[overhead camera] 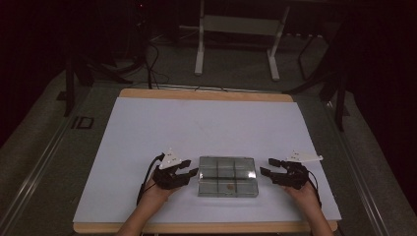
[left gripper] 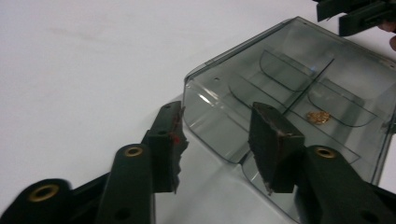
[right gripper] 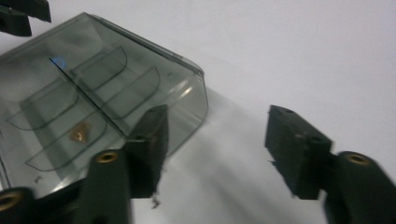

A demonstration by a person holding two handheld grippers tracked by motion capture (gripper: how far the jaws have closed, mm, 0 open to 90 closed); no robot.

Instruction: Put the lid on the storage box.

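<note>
A clear plastic box [overhead camera: 228, 176] with dividers lies flat on the white worktop [overhead camera: 206, 128], near the middle of its front edge. A small golden piece [overhead camera: 229, 187] sits in one of the front compartments. The left gripper [overhead camera: 189, 169] is at the box's left end, jaws spread, the box's corner between them without being pinched. The right gripper [overhead camera: 268, 167] is just off the box's right end, jaws spread on nothing.
</note>
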